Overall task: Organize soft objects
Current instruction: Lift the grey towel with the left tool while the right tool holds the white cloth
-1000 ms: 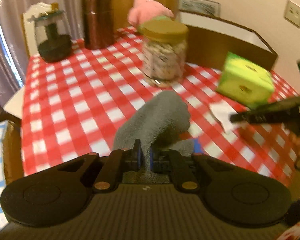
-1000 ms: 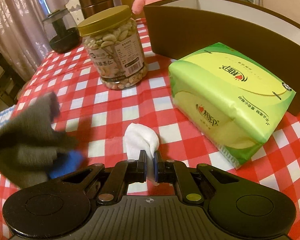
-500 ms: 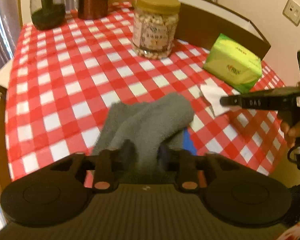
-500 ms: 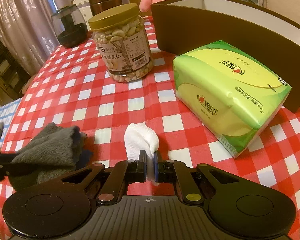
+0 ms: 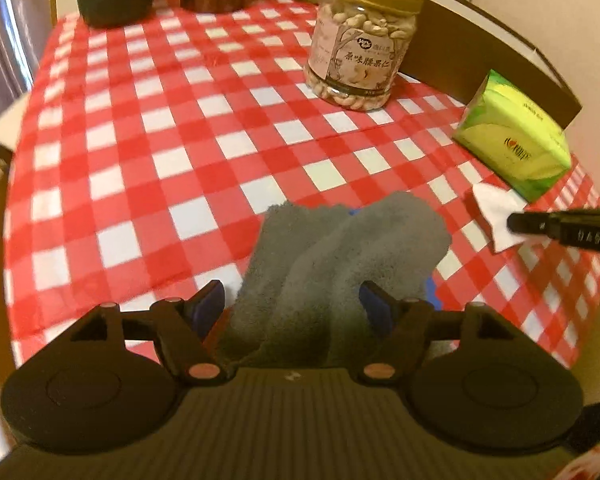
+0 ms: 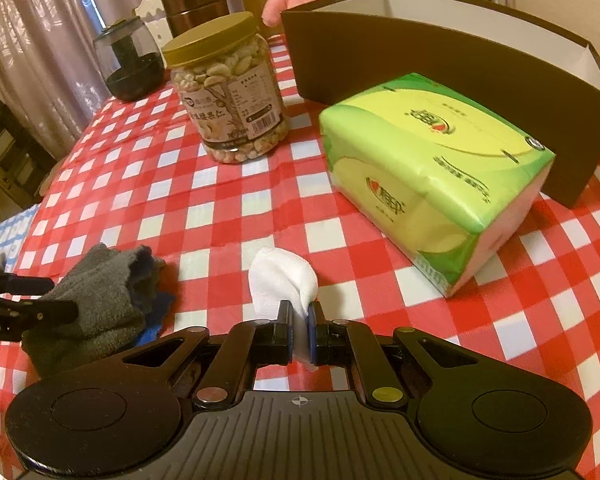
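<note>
- Two grippers: left gripper spread wide around the grey cloth; right gripper pinches the white tissue.
- Nut jar, lidded, full.
- Brown box: contents hidden.

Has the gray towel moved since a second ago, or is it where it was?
Yes. In the right wrist view the gray towel has dropped onto the checked tablecloth, left of the white cloth; the left gripper has opened.

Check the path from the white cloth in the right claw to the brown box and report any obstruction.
The right claw is shut on the white cloth. The green tissue pack sits between it and the brown box, close against the box's front wall. The nut jar stands off to the left, out of the way.
</note>
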Demonstrator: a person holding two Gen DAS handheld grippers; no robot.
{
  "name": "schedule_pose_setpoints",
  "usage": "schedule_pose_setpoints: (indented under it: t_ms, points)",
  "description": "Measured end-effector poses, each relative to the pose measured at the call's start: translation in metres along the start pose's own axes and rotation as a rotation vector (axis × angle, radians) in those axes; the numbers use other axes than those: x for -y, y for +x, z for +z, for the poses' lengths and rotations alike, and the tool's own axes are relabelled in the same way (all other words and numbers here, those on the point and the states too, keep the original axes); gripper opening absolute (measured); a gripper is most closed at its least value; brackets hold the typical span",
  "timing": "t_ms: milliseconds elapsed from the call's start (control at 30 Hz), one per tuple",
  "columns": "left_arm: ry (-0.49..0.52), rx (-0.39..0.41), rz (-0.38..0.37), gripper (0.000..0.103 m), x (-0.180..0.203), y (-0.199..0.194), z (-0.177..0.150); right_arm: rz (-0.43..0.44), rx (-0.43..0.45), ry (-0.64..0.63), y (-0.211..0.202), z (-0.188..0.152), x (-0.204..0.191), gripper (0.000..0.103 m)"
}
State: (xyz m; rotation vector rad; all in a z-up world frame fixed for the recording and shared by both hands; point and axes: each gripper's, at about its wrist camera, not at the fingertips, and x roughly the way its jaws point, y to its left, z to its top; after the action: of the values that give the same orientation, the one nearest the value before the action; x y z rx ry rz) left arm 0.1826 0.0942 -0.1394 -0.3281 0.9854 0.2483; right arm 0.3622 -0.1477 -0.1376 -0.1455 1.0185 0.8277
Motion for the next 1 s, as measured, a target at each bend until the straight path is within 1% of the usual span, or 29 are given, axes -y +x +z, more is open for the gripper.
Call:
schedule_pose_setpoints:
  t_ms: [100, 167, 233, 300, 333, 367, 400, 467, 500, 567, 667, 1000]
  points:
    - [-0.047, -0.021, -0.057, 0.072, -0.006, 0.005, -0.001, -0.001, -0.004, 0.010, -0.001, -0.001, 0.001, 0.007]
    - [-0.055, -0.027, -0.072, 0.071, -0.004, 0.006, -0.003, 0.000, -0.006, 0.012, -0.001, -0.001, 0.000, 0.007]
    - [-0.039, -0.037, -0.088, 0.069, 0.003, 0.006, -0.004, 0.001, -0.006, 0.012, -0.001, -0.002, -0.001, 0.007]
    - [-0.005, -0.038, -0.085, 0.065, 0.014, 0.004, -0.003, 0.003, -0.008, 0.013, -0.001, -0.002, -0.001, 0.007]
    - [0.019, -0.037, -0.091, 0.059, 0.020, 0.002, -0.003, 0.004, -0.009, 0.013, -0.001, -0.002, -0.002, 0.007]
    - [0.038, -0.034, -0.090, 0.055, 0.026, 0.001, -0.003, 0.005, -0.011, 0.011, 0.000, -0.002, -0.002, 0.007]
    - [0.054, -0.031, -0.078, 0.054, 0.031, 0.001, -0.004, 0.006, -0.013, 0.010, 0.000, -0.002, -0.002, 0.007]
    - [0.079, -0.031, -0.053, 0.047, 0.039, 0.004, -0.005, 0.011, -0.016, 0.006, 0.001, -0.003, -0.003, 0.007]
    - [0.082, -0.029, -0.039, 0.046, 0.041, 0.005, -0.005, 0.014, -0.018, 0.004, 0.000, -0.003, -0.003, 0.007]
    - [0.075, -0.031, -0.022, 0.037, 0.042, 0.006, -0.005, 0.019, -0.020, -0.001, 0.000, -0.003, -0.003, 0.007]
    - [0.068, -0.031, -0.012, 0.029, 0.043, 0.006, -0.001, 0.025, -0.023, -0.006, 0.001, -0.004, -0.002, 0.007]
    - [0.082, -0.029, 0.003, 0.023, 0.047, 0.003, 0.001, 0.035, -0.017, -0.012, -0.004, -0.004, 0.001, 0.007]
